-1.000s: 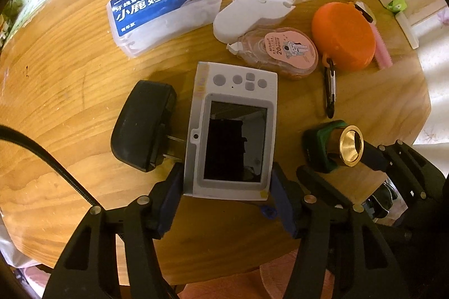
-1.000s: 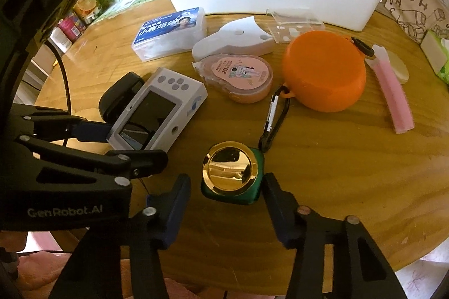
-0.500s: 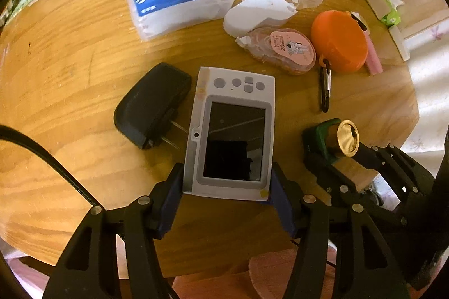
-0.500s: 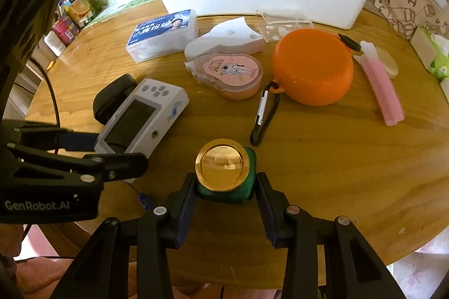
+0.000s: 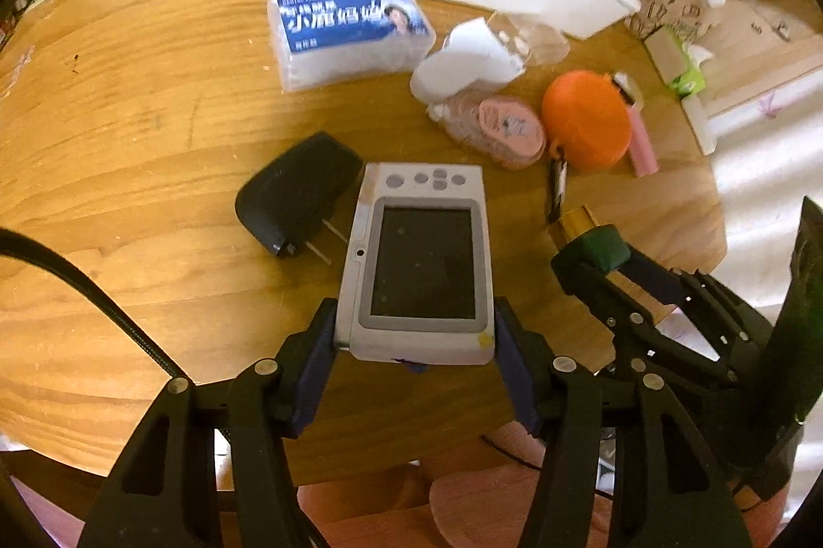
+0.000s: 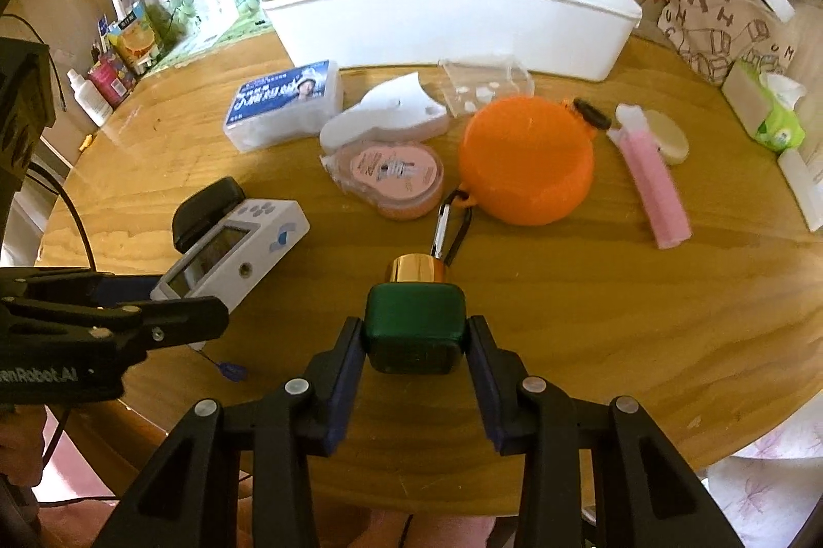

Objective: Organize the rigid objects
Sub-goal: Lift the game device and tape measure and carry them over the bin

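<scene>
Gripping the near end of a white handheld device (image 5: 422, 265), the left gripper (image 5: 415, 334) has both fingers pressed against its sides, screen up and button end pointing to 12 o'clock in the left wrist view. From the right wrist view the device appears tilted, its far end nearer the round wooden table (image 5: 128, 137) than the held end; whether it touches the wood cannot be told. At 10 o'clock from the device lies a black plug adapter (image 5: 298, 193), prongs toward the device.

Clenched on a green bottle (image 6: 414, 332) with a gold cap (image 6: 417, 269), the right gripper (image 6: 415, 342) holds it by its sides, cap pointing away to 12 o'clock. Just beyond the cap lies a carabiner (image 6: 452, 229) attached to an orange round pouch (image 6: 524, 160).

At 10 o'clock from the pouch sit a pink tape roll (image 6: 391, 178) and a white dispenser (image 6: 386, 119) touching it. A blue-labelled clear box (image 6: 285, 103) lies at 11 o'clock, a pink bar (image 6: 653, 188) at 3 o'clock from the pouch. A white bin (image 6: 452, 13) stands at the table's far edge.
</scene>
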Demonstrator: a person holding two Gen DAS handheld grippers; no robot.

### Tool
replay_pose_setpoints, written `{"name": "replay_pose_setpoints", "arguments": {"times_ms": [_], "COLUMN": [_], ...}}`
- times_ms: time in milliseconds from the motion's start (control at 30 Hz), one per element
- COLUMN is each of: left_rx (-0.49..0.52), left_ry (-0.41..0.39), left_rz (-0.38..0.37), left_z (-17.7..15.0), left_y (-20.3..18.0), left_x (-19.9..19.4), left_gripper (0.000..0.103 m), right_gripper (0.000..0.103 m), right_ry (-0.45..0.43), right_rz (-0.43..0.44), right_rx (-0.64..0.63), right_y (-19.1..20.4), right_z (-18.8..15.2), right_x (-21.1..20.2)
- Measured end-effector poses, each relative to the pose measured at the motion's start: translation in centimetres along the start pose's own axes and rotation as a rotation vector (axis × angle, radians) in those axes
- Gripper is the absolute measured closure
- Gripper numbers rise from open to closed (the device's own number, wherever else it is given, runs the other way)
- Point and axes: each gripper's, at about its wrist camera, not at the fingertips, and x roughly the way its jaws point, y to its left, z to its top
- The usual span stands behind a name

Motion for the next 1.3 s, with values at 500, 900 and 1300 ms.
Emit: {"name": "replay_pose_setpoints", "arguments": {"times_ms": [500,900,1300], "left_rx": [-0.056,-0.089,-0.093], "left_ry": [-0.083,-0.226,-0.405], "left_rz": [-0.027,-0.017,-0.008], "left_z": [2.1,4.8,10.7], "left_y": [-1.6,-5.0,-7.7], "left_x": [-2.9,-7.0,-10.6], "left_gripper": [0.043,0.043,0.043], "right_gripper": [0.063,0.063,0.063], "right_ry": [-0.041,-0.103,-0.217], "right_rz": [0.058,0.090,0.092], "right_rx": [-0.084,-0.192,-0.243], "right_y": [-0.6,-2.9,-6.0], "right_z": [4.0,9.9,16.3], "right_x": [-2.9,-5.7,-7.7]}}
